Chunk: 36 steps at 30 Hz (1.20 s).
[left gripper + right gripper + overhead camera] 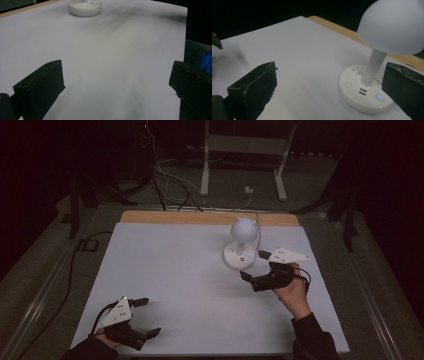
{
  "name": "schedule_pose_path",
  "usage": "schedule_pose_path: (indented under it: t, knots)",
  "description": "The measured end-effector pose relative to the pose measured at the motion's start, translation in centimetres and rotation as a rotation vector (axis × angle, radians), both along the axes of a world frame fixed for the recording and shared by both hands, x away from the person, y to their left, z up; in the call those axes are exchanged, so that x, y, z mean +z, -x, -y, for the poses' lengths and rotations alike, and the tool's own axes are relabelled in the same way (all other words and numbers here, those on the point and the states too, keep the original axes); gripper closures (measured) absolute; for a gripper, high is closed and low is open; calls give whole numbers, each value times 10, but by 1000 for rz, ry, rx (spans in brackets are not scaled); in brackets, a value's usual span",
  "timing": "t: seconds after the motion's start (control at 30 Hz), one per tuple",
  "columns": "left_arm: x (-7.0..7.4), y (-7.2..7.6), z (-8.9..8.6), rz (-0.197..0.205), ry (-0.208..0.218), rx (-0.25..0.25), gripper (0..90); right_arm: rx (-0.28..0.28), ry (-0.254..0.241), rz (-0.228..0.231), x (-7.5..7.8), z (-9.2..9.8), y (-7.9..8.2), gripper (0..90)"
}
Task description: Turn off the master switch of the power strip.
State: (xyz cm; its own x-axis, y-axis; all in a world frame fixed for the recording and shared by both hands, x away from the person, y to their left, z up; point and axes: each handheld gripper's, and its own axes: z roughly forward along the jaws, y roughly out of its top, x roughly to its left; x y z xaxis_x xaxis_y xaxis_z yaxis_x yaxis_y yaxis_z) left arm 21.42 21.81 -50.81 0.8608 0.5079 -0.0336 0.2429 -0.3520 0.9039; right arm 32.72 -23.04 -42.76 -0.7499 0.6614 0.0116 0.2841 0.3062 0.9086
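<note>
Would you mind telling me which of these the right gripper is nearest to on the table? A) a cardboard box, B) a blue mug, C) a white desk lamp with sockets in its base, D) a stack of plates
C: the right gripper hovers open right beside the white desk lamp, whose round base shows sockets, USB ports and a lit blue button in the right gripper view.

A dim lab or recording studio. Loose white and black cables (165,180) trail across the grey floor at upper centre. A white metal stand frame (245,157) sits behind the white-topped table (170,270).
</note>
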Motion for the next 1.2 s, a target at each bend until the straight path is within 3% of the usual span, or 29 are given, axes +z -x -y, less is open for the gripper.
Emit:
schedule_pose_path:
  t: [0.3, 0.53, 0.73, 0.8, 0.9, 0.93, 1.1, 1.2]
  knots:
    - [0, 0, 0, -2, 0, -2, 2, -23, 22, -17, -7, 3, -18, 0]
    - [0, 0, 1, -3, -3, -1, 3, -34, 13, -65, -19, 9, -30, 0]
    - [0, 0, 1, -7, -1, 0, 3, -105, -13, -57, -28, 12, -39, 0]
    - [-1, 0, 1, -7, -5, -1, 2, -128, -14, -77, -34, 13, -45, 8]
    - [0, 0, 1, -7, -5, -2, 3, -155, -5, -95, -38, 14, -49, 74]
    - [-1, 0, 1, -7, -6, -2, 2, -165, -1, -115, -39, 15, -50, 146]
    - [0, 0, 1, -8, -2, 0, 2, -231, 37, -114, -44, 15, -55, 241]
    - [-1, 0, 1, -11, -4, -3, 2, -255, 46, -127, -45, 15, -58, 351]
